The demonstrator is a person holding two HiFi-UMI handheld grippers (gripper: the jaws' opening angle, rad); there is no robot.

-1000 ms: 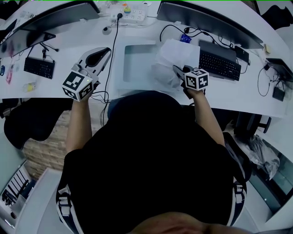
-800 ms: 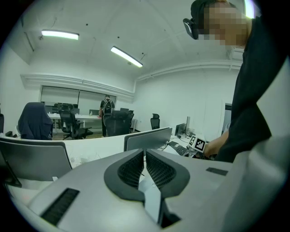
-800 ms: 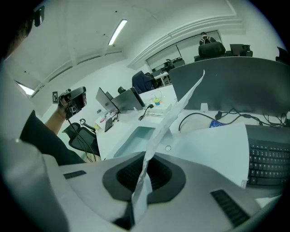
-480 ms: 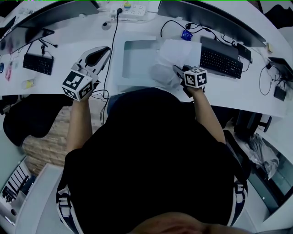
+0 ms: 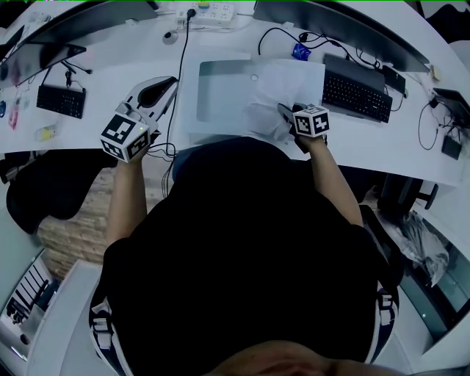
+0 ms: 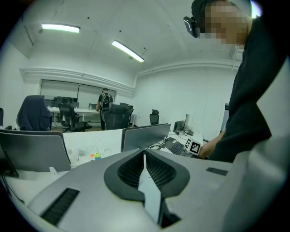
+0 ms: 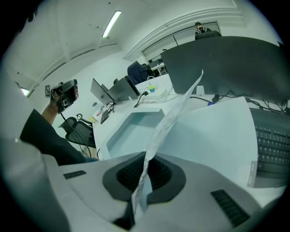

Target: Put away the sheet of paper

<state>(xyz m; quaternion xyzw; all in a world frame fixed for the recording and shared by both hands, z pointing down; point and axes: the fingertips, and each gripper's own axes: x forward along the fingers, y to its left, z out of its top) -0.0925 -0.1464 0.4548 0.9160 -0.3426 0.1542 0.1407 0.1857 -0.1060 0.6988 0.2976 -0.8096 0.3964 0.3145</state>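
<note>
Fingers of the right gripper (image 7: 146, 156) clamp the sheet of paper (image 5: 290, 77) stretching ahead of them, with the tray (image 5: 217, 95) just ahead-left; the left gripper (image 5: 169, 82), closed on nothing, is farther off.

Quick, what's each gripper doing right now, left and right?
Left gripper: closed, nothing between its jaws.
Right gripper: closed on the sheet of paper.

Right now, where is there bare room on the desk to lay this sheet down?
The shallow tray's left part, beside the sheet of paper, is bare. Open desk also lies between the small keyboard and the left gripper. Crowded: the black keyboard right of the sheet, the power strip behind the tray.
</note>
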